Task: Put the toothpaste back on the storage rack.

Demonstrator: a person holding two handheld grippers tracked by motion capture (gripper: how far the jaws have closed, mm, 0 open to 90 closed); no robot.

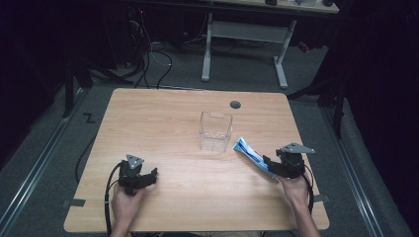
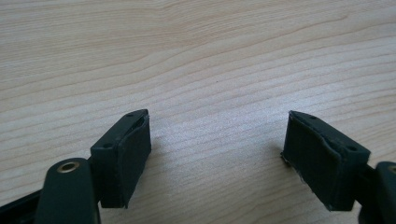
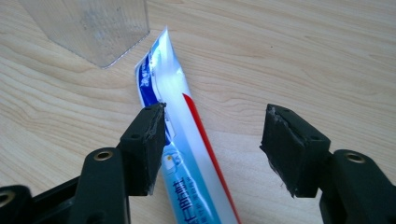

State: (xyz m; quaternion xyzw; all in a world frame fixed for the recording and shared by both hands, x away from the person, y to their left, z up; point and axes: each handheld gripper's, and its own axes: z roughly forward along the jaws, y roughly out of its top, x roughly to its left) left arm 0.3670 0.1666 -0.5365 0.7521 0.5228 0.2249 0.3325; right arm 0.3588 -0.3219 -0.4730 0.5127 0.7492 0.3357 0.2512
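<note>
While the wooden table (image 1: 163, 123) is carrying every item in the scene, the clear plastic container (image 1: 215, 131) is standing upright at its centre, slightly toward the far side. In the right gripper view the same container (image 3: 100, 28) is showing at the upper left, with one corner sitting just beside the flat crimped end of the toothpaste tube (image 3: 175, 126).

In the high view the toothpaste tube (image 1: 249, 154) is lying flat on the table, right of the container and near it, running diagonally from its far-left end toward the near right. It is white and blue with a red stripe along one edge.

At the near right of the table, the right gripper (image 1: 269, 165) is being held by the right hand (image 1: 296, 190). Its jaws are standing wide apart over the near part of the tube; the tube is passing close along the inner face of the left-hand jaw in the right gripper view, and neither pad is pressing on it.

At the near left, well apart from the tube, the left gripper (image 1: 148, 177) is being held by the left hand (image 1: 126, 202). Its jaws are standing wide apart above bare wood (image 2: 210, 70), with nothing between them.
</note>
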